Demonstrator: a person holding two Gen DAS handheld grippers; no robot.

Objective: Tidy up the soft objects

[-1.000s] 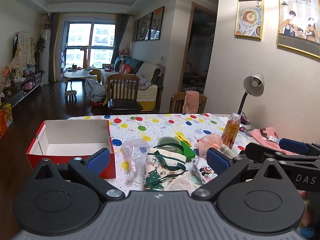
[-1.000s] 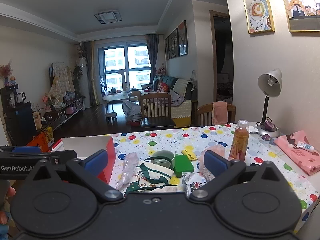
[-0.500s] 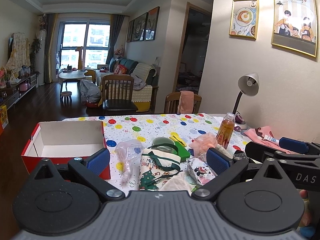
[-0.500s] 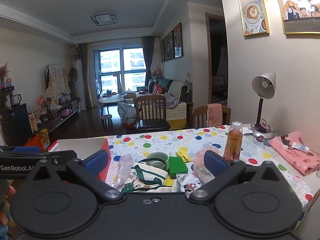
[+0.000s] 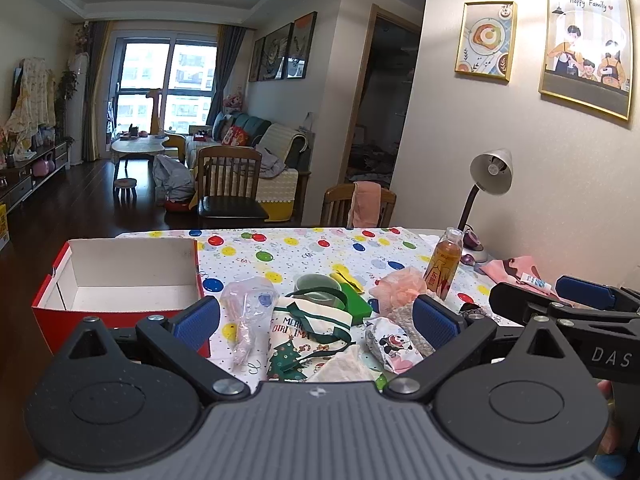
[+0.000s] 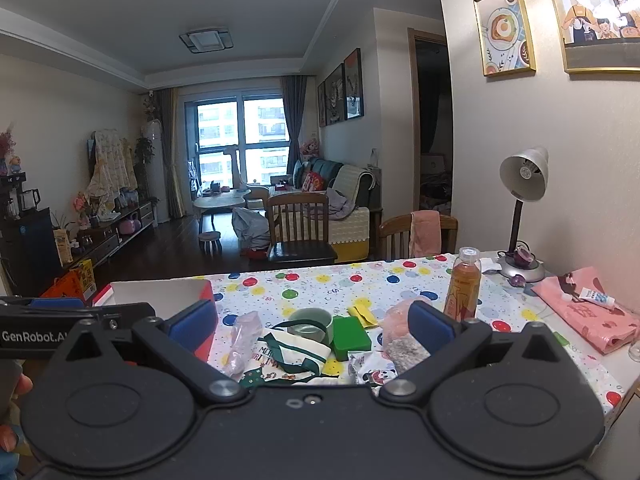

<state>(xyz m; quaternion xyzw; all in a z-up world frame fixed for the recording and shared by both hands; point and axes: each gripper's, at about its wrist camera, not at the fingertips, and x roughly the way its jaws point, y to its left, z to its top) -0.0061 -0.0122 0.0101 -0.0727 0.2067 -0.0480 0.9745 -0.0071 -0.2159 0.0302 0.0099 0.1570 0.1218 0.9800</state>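
Nothing grabbed yet: left hand-held gripper [image 5: 316, 316] and right hand-held gripper [image 6: 312, 326] both hang wide open, empty, above the desk's [image 5: 304, 250] clutter. Next, I'd guess, pinch the Christmas bag [image 5: 308, 336] for the red box [image 5: 120, 276].

Open red box [image 5: 120, 276] at table's left, beside it clear bag [image 5: 248, 312], Christmas tote [image 5: 308, 332], pink puff [image 5: 400, 286], panda pack [image 5: 390, 344] clustered.

desk lamp [image 6: 522, 184] | juice bottle [image 6: 463, 285] upright | wooden chair [image 5: 229, 184] | framed pictures [image 5: 485, 42]
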